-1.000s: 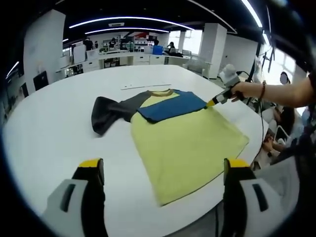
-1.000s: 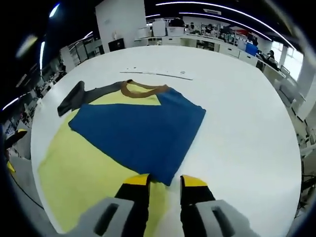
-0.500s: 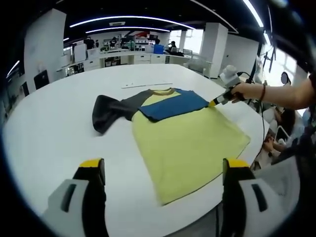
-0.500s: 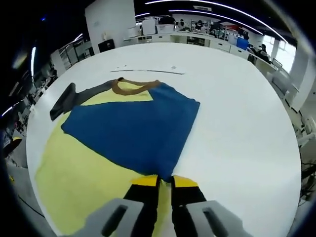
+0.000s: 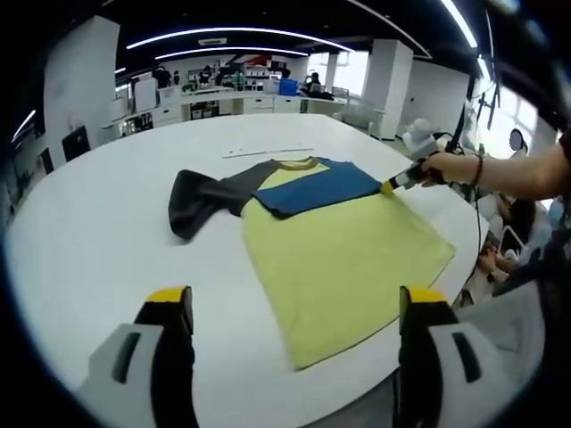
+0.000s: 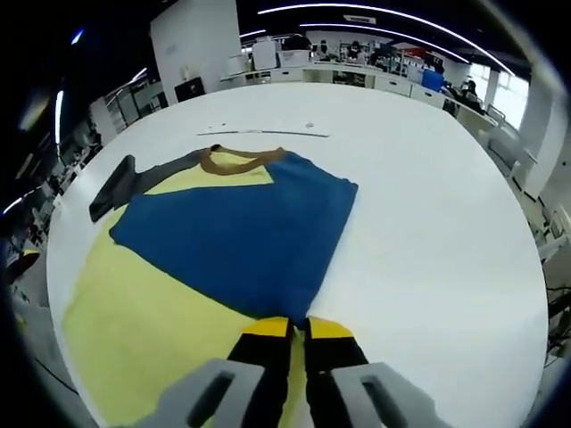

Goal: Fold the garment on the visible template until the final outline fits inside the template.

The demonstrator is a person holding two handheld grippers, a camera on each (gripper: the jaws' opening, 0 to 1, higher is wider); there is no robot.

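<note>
Left hand-held gripper (image 5: 290, 308) hangs low over the near edge of the white surface (image 5: 98, 223), its two yellow-tipped jaws spread wide apart with nothing between them. Ahead of it lies the garment (image 5: 343, 254), a shirt spread flat on the surface with its yellow body nearest this gripper and its hem running toward the surface edge. Ahead and to the left of the jaws, a dark grey sleeve (image 5: 192, 201) sticks out sideways, rumpled at its end. Beyond the yellow body, a blue sleeve (image 5: 317, 187) is folded over across the chest, just below the brown collar (image 5: 293, 164). Farther ahead, past the collar, a thin pale line (image 5: 268, 152) runs across the surface. To the right of the blue sleeve, a person's hand (image 5: 443, 166) holds the right hand-held gripper (image 5: 389, 186) at the sleeve's corner.

Right hand-held gripper (image 6: 290, 328) has its yellow tips pressed nearly together, pinching the near corner of the blue sleeve (image 6: 241, 236) where it lies over the yellow body (image 6: 147, 321). Bare surface (image 6: 428, 241) stretches to the right of its jaws.
</note>
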